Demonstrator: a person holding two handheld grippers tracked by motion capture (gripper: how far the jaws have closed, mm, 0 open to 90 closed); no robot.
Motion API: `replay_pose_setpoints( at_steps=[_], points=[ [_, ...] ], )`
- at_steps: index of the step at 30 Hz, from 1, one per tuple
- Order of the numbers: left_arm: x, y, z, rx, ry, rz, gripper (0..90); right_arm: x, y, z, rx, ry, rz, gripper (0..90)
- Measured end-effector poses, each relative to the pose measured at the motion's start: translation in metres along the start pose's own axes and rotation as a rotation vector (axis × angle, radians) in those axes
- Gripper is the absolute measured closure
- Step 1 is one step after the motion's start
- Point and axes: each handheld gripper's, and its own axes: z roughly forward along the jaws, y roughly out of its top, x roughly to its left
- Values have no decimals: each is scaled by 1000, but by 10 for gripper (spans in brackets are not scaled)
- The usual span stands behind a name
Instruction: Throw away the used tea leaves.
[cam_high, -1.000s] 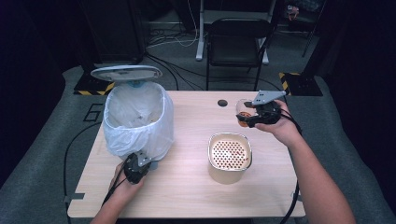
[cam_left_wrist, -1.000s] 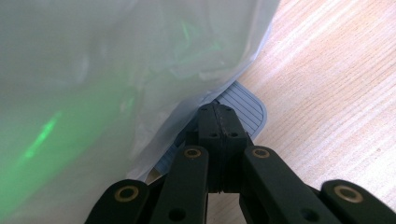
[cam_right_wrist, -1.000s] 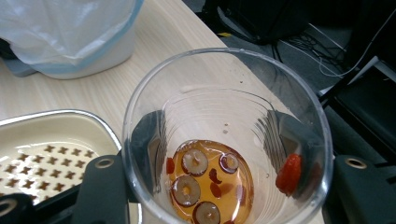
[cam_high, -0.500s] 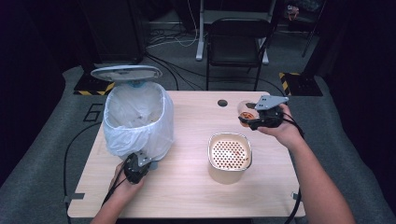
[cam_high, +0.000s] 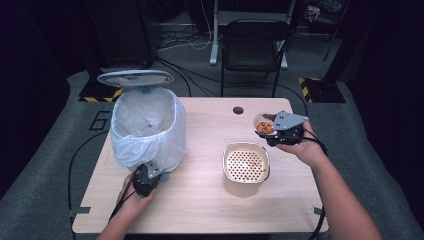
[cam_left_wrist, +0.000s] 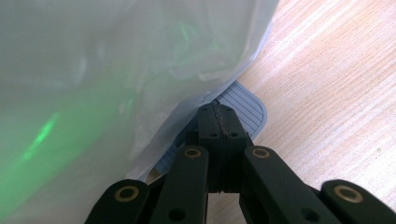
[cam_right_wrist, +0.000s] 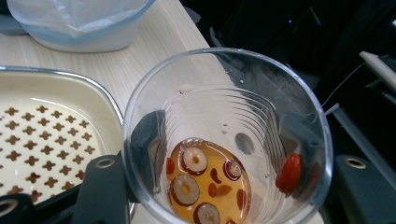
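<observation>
The cup (cam_right_wrist: 229, 135) is clear, glossy ribbed plastic holding amber liquid. The strainer tray (cam_high: 246, 162) has a smooth cream enamel-like surface with a shiny metal rim. The bin liner (cam_high: 145, 125) is thin, crinkled translucent plastic. The bench (cam_high: 210, 200) is pale matt wood grain. The pedal (cam_left_wrist: 245, 105) is grey ribbed plastic.

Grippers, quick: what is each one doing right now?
Left gripper: closed, fingers together on the bin's pedal, holding nothing.
Right gripper: closed around the clear cup of amber liquid with fruit slices.

Bag (cam_left_wrist: 116, 60) hides most of the pedal (cam_left_wrist: 243, 105) at frame centre, blurred up close; cup (cam_right_wrist: 224, 140) base cut off at bottom edge.
</observation>
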Motion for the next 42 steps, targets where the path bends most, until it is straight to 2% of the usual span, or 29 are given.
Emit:
replay_pose_setpoints(
  at_steps=[10, 21, 23, 27, 28, 36, 42],
  points=[
    [0, 0, 0, 4, -1, 1, 900, 15, 6, -2, 3, -43, -139, 393],
    [0, 0, 0, 1, 1, 1, 900, 25, 7, -3, -16, -56, -244, 393],
    [0, 0, 0, 4, 3, 2, 900, 29, 7, -3, -3, -71, -285, 393],
    [0, 0, -1, 7, 4, 4, 900, 36, 7, -2, 10, -87, -331, 393],
    [0, 0, 0, 4, 4, 4, 900, 37, 8, -2, 11, -97, -355, 393],
    [0, 0, 0, -1, 1, 2, 900, 49, 11, -1, 87, -94, -498, 393],
    [0, 0, 0, 0, 1, 5, 900, 50, 13, -1, 98, -93, -528, 394]
  ],
)
